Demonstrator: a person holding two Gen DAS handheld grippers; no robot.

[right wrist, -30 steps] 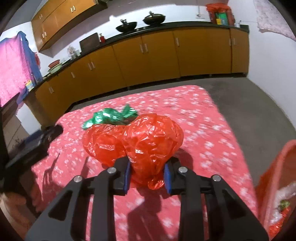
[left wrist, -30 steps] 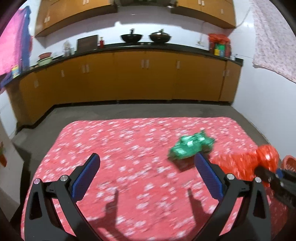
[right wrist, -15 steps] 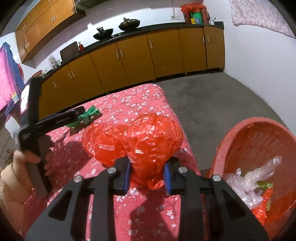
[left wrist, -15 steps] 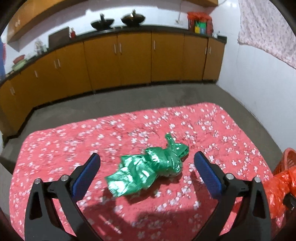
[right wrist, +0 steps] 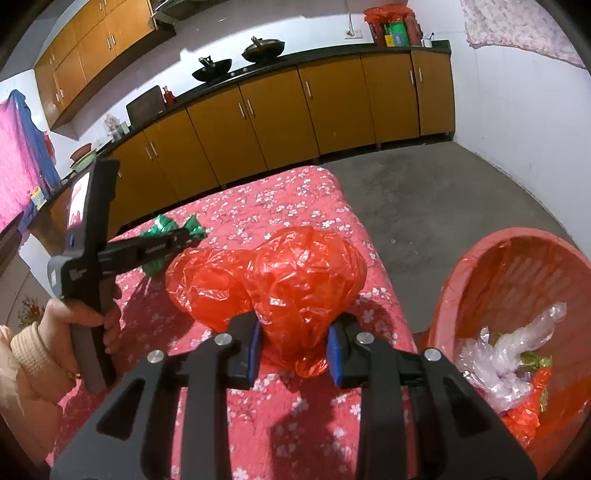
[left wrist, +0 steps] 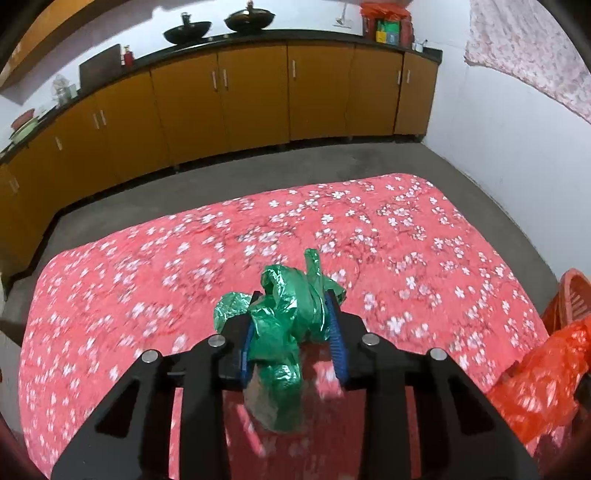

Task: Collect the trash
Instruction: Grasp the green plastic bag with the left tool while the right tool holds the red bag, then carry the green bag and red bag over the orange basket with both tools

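My left hand-held gripper (left wrist: 293, 334) has just been closing, and its blue pads now pinch the crumpled green plastic bag (left wrist: 286, 314), which bulges out above and below the jaws over the surface. In the right wrist view that same left hand-held gripper (right wrist: 184, 236) shows from the side, gripped by my left hand (right wrist: 79, 321) in a cream sleeve, with the green plastic bag (right wrist: 162, 229) sticking out past its tip.

My right hand-held gripper (right wrist: 293, 347) is pinched on the neck of the red plastic bag (right wrist: 288, 280), whose puffed body rises in front of the pads, above the right-hand edge of the surface (right wrist: 295, 199). The surface is covered in a red cloth with white blossoms (left wrist: 388, 236).

Just beside that edge, on the floor, stands the red basket (right wrist: 491, 251), holding clear plastic wrap (right wrist: 509, 354) and scraps of red and green. Beyond, orange cabinets (left wrist: 251, 99) run along the wall under a dark counter carrying two woks (left wrist: 218, 27).
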